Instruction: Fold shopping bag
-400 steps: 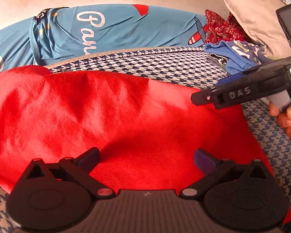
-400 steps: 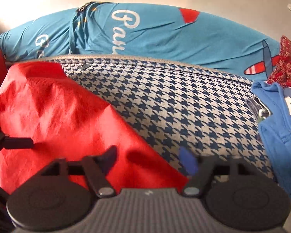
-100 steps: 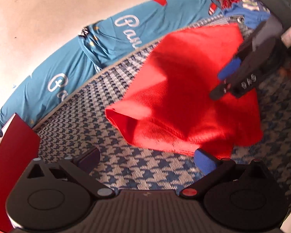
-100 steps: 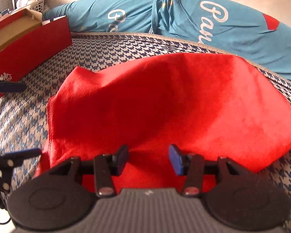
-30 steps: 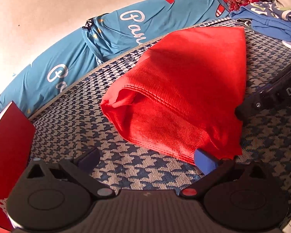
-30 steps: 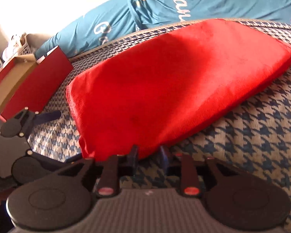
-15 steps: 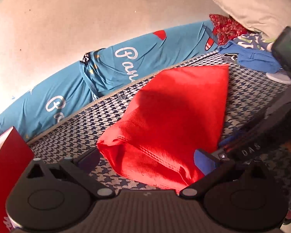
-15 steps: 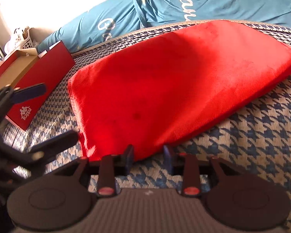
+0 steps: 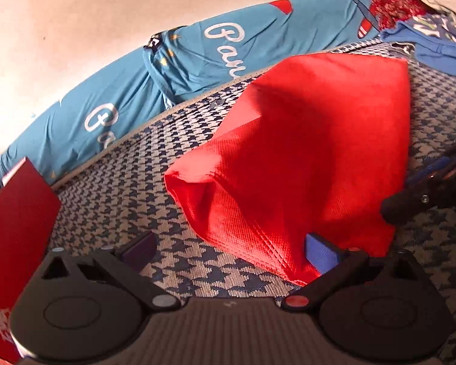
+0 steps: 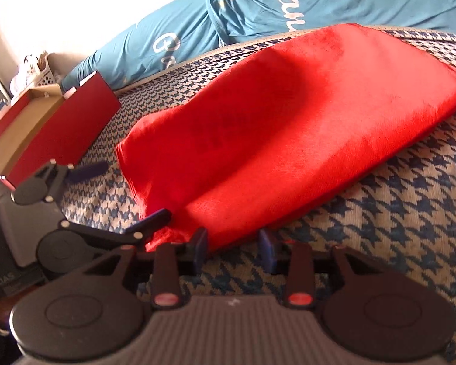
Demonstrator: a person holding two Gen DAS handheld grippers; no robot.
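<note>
Covering the scene, a houndstooth blanket (image 10: 395,213) carries the folded red woven bag (image 10: 288,127) at centre, teal bedding (image 10: 349,0) beyond. Left gripper (image 9: 228,251) spread wide, its right pad meeting the bag's near corner. Right gripper (image 10: 232,249), jaws just opening, released beside the bag's edge.

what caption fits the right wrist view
Open right gripper at the near edge of the folded red shopping bag on the houndstooth bedcover.

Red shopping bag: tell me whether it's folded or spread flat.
Folded. The red shopping bag lies as a narrow doubled-over bundle on the houndstooth cover, layered edges showing at its near end.
</note>
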